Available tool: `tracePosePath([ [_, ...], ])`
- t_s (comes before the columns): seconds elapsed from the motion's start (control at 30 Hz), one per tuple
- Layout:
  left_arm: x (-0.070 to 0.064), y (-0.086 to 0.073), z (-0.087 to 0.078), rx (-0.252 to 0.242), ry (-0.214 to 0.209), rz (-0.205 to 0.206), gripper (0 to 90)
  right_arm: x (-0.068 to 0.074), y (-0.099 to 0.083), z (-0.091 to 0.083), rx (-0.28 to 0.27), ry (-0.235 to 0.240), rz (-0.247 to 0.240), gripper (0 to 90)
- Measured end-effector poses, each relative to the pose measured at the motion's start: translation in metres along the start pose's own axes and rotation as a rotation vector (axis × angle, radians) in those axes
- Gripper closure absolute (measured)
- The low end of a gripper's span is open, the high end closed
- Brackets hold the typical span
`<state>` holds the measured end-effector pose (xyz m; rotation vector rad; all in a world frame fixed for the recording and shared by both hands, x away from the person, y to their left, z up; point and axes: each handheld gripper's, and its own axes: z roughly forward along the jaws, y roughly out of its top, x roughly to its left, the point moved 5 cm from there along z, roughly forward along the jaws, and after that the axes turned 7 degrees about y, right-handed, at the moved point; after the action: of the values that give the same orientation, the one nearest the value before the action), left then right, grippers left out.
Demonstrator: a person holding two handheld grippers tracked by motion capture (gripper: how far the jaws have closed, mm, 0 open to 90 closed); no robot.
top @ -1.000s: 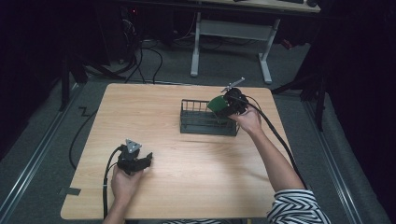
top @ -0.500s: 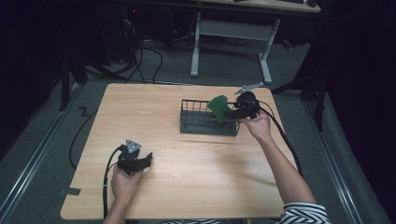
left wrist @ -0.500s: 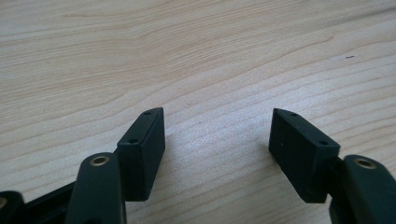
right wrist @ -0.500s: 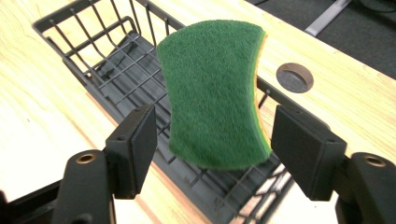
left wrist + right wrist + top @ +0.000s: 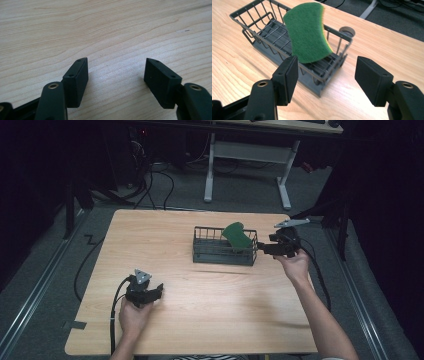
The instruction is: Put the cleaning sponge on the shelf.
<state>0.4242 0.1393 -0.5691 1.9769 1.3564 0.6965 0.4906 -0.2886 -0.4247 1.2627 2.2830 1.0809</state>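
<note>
A green sponge with a yellow underside (image 5: pixel 237 236) (image 5: pixel 308 32) leans inside the dark wire basket (image 5: pixel 205 251) (image 5: pixel 259 30), propped against its right end and sticking up above the rim. Just right of the basket, my right gripper (image 5: pixel 262 247) (image 5: pixel 325 75) is open and holds nothing; its jaws point at the basket's end. At the front left of the wooden table (image 5: pixel 200 320), my left gripper (image 5: pixel 156 292) (image 5: pixel 116 75) rests open over bare wood.
A small round ring (image 5: pixel 347 31) is fixed to the basket's end. A cable (image 5: pixel 80 270) trails off the table's left side. Beyond the far edge stand the white legs of a desk (image 5: pixel 247 155) and floor cables.
My right gripper let go of the sponge, which now leans in the basket, and drew back to the right. The left gripper has stayed put.
</note>
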Motion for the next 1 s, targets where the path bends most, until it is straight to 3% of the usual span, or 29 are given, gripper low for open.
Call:
tracePosePath([
  [0.4,0.0,0.0,0.0,0.0,0.0,0.0,36.6,-0.011,-0.028,-0.038,-0.056,-0.027,0.054,35.7],
  [0.53,0.0,0.0,0.0,0.0,0.0,0.0,36.6,-0.016,-0.043,-0.051,-0.079,-0.029,0.092,35.8],
  [1.0,0.0,0.0,0.0,0.0,-0.001,-0.001,36.6,-0.015,-0.077,-0.068,-0.125,-0.019,0.144,35.7],
])
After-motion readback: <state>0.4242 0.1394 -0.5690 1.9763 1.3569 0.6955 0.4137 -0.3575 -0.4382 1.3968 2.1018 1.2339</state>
